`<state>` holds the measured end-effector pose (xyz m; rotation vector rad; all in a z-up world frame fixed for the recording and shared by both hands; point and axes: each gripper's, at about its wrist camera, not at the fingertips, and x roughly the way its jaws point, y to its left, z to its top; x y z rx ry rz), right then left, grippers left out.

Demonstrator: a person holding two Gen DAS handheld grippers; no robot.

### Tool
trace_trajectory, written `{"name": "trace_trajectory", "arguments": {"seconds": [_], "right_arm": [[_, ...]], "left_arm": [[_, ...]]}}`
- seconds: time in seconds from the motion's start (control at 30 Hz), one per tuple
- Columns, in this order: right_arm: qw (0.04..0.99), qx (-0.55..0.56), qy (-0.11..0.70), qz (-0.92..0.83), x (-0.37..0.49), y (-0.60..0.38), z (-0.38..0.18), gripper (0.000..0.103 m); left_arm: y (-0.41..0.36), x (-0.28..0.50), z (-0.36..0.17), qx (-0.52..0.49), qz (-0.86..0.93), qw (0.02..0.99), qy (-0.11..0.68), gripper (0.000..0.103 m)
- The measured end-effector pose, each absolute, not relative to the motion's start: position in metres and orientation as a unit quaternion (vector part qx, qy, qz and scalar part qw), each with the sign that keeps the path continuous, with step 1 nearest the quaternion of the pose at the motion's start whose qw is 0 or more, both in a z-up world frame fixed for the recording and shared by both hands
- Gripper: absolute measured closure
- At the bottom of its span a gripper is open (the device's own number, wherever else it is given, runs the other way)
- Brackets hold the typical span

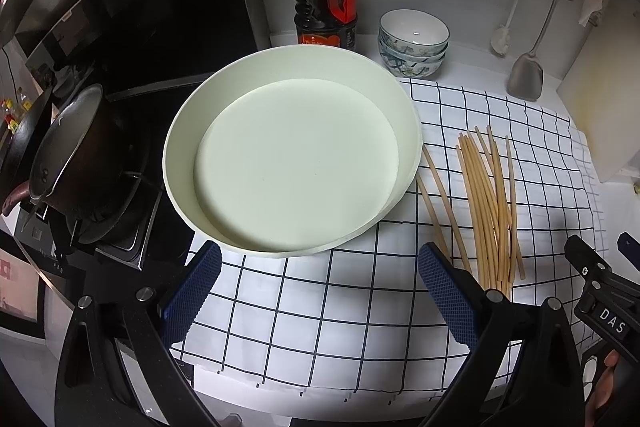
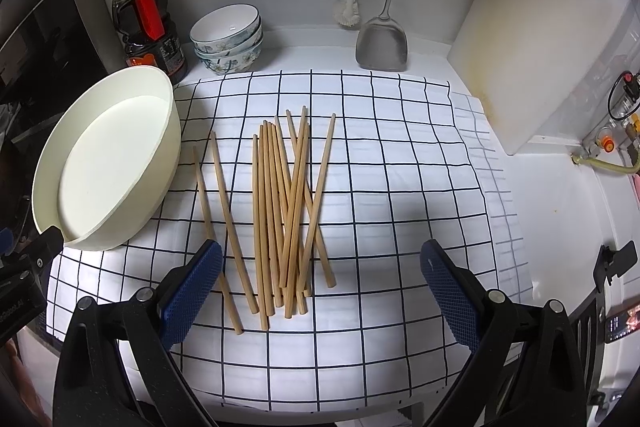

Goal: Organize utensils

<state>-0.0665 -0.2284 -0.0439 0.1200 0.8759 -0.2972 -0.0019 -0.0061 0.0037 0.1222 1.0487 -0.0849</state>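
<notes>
**Both claws spread wide, chopsticks waiting on the cloth**

Far left, a dark pot sits on the stove, well clear of the action. Next comes the cream round tray, empty and tilted, its near rim resting on the checked cloth with its far side raised. The left gripper hovers low just in front of that rim, fingers wide apart, nothing between them.

Moving right, here are the chopsticks: a loose pile lying on the cloth, two strays just beside the tray and the rest crossed over one another in a bundle. The right gripper is lined up over their near ends, jaws spread apart and holding nothing, the tips lying between its two pads.

Behind, a soy sauce bottle, stacked bowls and a metal spatula stand along the wall, with a white cutting board leaning at far right.

The risks, as I read it: the sticks are round and overlapped, so a closing pinch could squirt some sideways or catch only a few. The tray looks unsteady on its tilt, so a nudge from the left claw might rock it. And the cloth could bunch up under a low scrape.
</notes>
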Motion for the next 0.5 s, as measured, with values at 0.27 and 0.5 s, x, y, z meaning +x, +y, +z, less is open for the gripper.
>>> {"name": "trace_trajectory", "arguments": {"seconds": [0.27,0.5], "right_arm": [[0.893,0.059,0.423,-0.144,-0.0659,-0.2276,-0.0436,0.008],[0.893,0.059,0.423,-0.144,-0.0667,-0.2255,-0.0444,0.008]], "left_arm": [[-0.0061,-0.0021,0.0035,0.058,-0.041,0.863,0.501,0.006],[-0.0062,-0.0023,0.0035,0.058,-0.040,0.863,0.501,0.006]]}}
